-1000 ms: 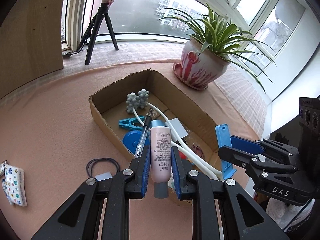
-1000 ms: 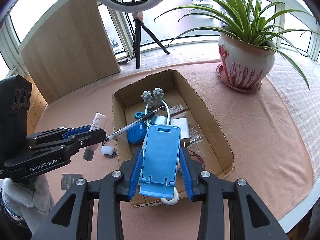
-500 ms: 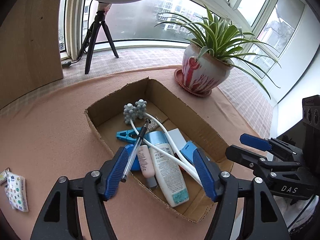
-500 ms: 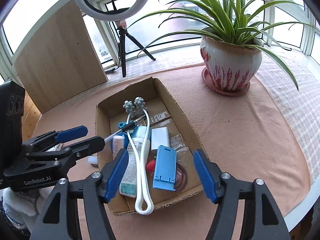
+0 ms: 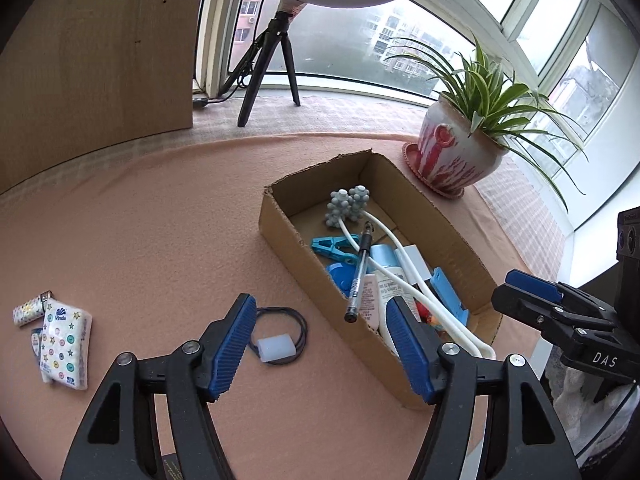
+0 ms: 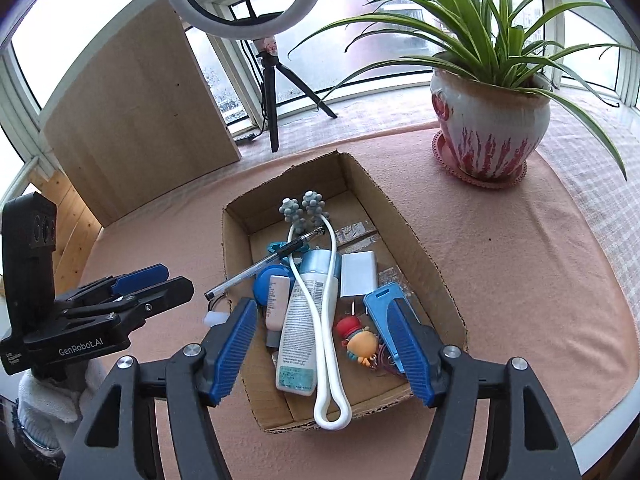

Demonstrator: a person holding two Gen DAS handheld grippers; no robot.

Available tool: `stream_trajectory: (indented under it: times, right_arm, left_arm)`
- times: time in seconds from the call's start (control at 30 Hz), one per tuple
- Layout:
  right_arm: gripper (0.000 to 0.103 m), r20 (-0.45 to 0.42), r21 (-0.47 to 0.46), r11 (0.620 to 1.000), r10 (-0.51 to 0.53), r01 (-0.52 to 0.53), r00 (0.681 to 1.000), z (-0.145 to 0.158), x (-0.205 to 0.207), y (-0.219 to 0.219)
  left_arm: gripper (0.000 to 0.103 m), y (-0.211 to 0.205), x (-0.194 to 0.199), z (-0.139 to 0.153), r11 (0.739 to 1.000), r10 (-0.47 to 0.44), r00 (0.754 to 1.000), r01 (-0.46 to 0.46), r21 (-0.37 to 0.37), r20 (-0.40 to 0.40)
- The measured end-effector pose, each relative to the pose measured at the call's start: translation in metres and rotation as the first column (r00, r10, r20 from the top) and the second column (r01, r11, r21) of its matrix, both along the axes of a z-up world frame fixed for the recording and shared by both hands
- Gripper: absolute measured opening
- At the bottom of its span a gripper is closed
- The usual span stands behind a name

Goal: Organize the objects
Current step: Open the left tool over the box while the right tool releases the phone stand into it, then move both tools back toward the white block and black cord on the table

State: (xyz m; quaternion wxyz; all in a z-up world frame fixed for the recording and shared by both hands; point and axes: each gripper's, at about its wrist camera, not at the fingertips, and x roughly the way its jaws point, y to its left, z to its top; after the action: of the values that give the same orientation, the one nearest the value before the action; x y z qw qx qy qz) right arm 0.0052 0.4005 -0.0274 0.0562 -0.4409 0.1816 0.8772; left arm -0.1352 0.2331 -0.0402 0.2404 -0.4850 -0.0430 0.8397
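One "Vinda" tissue pack (image 5: 64,346)

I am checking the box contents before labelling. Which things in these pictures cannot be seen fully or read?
- Small pink tube: right wrist view, label print too small to read.
- Blue phone stand: right wrist view, lower end hidden behind a tool finger.
- Round blue item: left wrist view, mostly covered by the pen; what it is, unclear.
- Dark card: left wrist view, cut off by the bottom edge.

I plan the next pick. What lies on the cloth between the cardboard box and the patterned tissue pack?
In the left wrist view: a black hair-tie loop with a white block.
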Motion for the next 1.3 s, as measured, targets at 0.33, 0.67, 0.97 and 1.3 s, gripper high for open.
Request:
stream_trajectory:
  times: [0.33,0.67,0.97,1.3]
  right_arm:
    - [0.064,-0.012,-0.068,0.994,0.079,-0.08,0.997,0.002,-0.015,-0.038]
    - [0.063,0.051,-0.084,0.964,0.258,-0.254,0.965,-0.022,-0.047,-0.125]
    - [0.04,0.222,-0.014,0.975,0.22,-0.223,0.95,-0.083,-0.101,-0.163]
    - [0.028,0.328,0.106,0.963,0.201,-0.247,0.923,-0.098,-0.143,-0.175]
  left_arm:
    - [0.071,-0.091,0.002,-0.013,0.99,0.139,0.989,-0.139,-0.007,0.041]
    - [0.071,-0.158,0.016,-0.029,0.977,0.211,0.974,-0.211,-0.006,0.08]
    - [0.071,-0.205,0.034,-0.033,0.972,0.234,0.967,-0.236,0.007,0.095]
    - [0.07,-0.245,0.037,-0.041,0.964,0.258,0.96,-0.263,0.036,0.113]
